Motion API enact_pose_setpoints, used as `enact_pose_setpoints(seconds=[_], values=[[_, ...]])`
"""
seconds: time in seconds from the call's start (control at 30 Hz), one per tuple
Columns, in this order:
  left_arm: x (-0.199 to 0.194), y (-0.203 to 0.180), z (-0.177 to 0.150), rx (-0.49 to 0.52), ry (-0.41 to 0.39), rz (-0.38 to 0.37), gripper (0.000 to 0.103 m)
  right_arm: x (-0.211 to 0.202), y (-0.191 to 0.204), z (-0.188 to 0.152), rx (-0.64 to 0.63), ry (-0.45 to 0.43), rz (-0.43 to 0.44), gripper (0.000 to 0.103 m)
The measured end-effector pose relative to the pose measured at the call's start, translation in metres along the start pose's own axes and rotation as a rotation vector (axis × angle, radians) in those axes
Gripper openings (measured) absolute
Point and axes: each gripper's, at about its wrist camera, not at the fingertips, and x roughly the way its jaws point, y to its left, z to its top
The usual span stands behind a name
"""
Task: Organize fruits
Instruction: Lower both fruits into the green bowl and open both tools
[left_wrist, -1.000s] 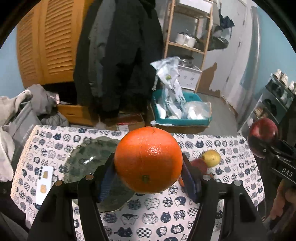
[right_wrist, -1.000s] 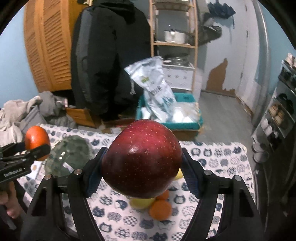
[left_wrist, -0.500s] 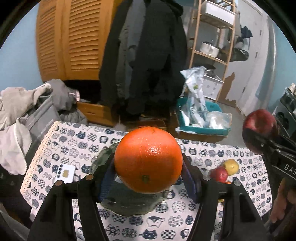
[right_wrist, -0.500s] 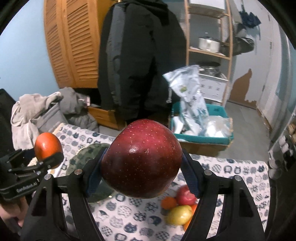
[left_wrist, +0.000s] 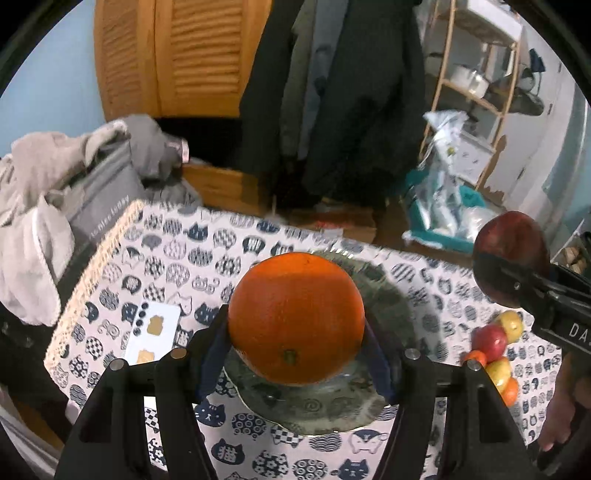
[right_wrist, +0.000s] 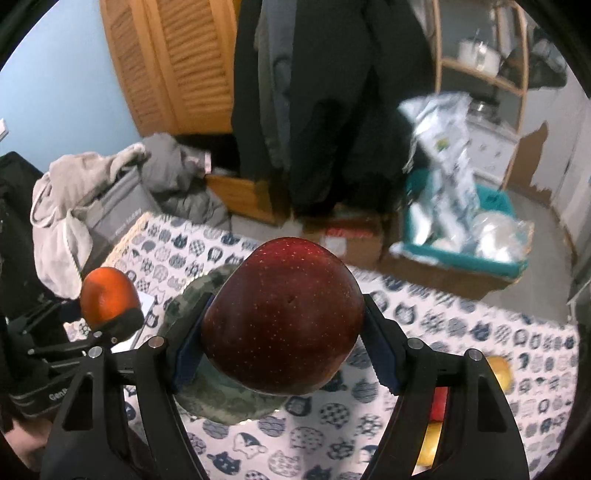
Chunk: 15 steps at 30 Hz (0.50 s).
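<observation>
Both wrist views were moderately lit by cool indoor light. Strong fisheye distortion curved the room edges, and black vignetting filled the frame corners. Motion blur smeared the background: the shelf, the hanging coats and the tablecloth pattern were soft. The orange and the red apple remained sharp, each with a mild highlight on top. A shadow lay across the plate.

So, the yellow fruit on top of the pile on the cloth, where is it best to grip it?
Grip the yellow fruit across its widest middle, coming from above. It sits topmost in the pile and is round, so a grip lower or sideways would probably nudge the red one touching it.
</observation>
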Motion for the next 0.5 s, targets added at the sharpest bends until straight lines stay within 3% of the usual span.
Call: enact_pose_setpoints(seconds=[0.27, 0.5], values=[[0.069, 0.018, -0.019, -0.043, 0.162, 0.022, 0.068, 0.066, 0.007, -0.009, 0.0, 0.123, 0.01, 0.076], [0.107, 0.024, -0.036, -0.047, 0.256, 0.038, 0.068, 0.11, 0.016, -0.024, -0.014, 0.221, 0.022, 0.076]])
